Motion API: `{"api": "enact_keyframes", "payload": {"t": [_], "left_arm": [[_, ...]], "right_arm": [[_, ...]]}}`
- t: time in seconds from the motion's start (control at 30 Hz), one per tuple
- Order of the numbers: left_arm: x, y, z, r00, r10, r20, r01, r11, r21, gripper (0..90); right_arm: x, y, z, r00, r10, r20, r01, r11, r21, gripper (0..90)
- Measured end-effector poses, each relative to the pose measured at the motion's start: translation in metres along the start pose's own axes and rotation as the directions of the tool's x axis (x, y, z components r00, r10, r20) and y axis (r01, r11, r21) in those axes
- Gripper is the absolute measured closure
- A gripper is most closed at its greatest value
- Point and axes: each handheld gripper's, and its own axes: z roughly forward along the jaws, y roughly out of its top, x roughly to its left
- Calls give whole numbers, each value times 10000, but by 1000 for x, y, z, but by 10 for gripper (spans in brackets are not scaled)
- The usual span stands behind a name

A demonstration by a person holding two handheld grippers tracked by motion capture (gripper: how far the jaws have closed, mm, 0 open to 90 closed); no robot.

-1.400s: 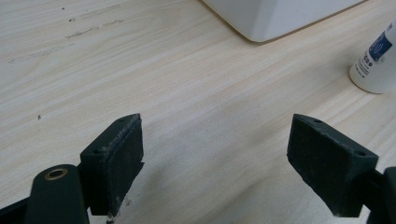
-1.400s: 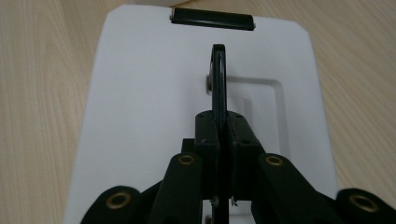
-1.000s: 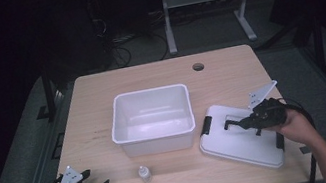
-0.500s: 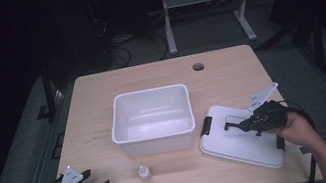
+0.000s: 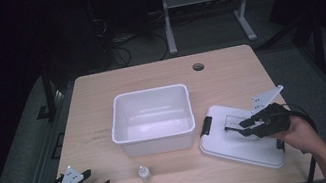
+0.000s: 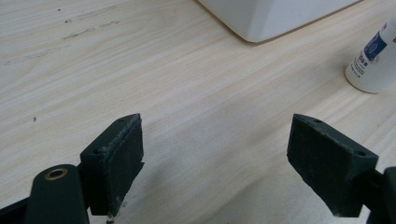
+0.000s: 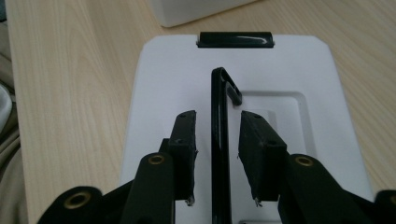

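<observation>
We see a flat white plastic lid (image 5: pixel 241 141) with rounded corners lying on the pale wood-grain table (image 5: pixel 148 76), just right of the glossy white tub (image 5: pixel 153 118). Its thin black handle (image 7: pixel 219 140) stands upright between the matte pads of the right gripper (image 7: pixel 217 140) — the jaws have just been opening and stand narrowly apart, clear of the handle. The left gripper (image 6: pixel 224 154) gapes wide over bare wood; a small white bottle (image 6: pixel 373 60) stands near.

Overhead view, two close jaw-level views
</observation>
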Motion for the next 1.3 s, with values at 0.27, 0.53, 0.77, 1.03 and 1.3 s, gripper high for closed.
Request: {"api": "enact_keyframes", "payload": {"t": [0.27, 0.53, 0.77, 1.03, 1.3], "left_arm": [[-3, 1, 1, 9997, 218, 122, -219, 9997, 89, 204], [-9, 5, 1, 9982, 563, 214, -568, 9982, 213, 208], [-17, 15, -1, 9944, 870, 597, -874, 9962, 29, 220], [-22, 35, -1, 9802, 1605, 1164, -1630, 9865, 125, 232], [-28, 55, -6, 9446, 2493, 2134, -2602, 9652, 244, 235]], "right_arm": [[12, 3, -6, 9998, -210, 55, 211, 9994, -279, 591], [28, 3, -2, 9991, -417, -39, 415, 9981, -445, 511], [41, 1, 7, 9984, -567, 37, 568, 9972, -484, 438], [55, 1, 15, 9972, -740, 67, 742, 9965, -392, 371], [64, -4, 22, 9969, -777, 147, 783, 9960, -427, 346]]}}
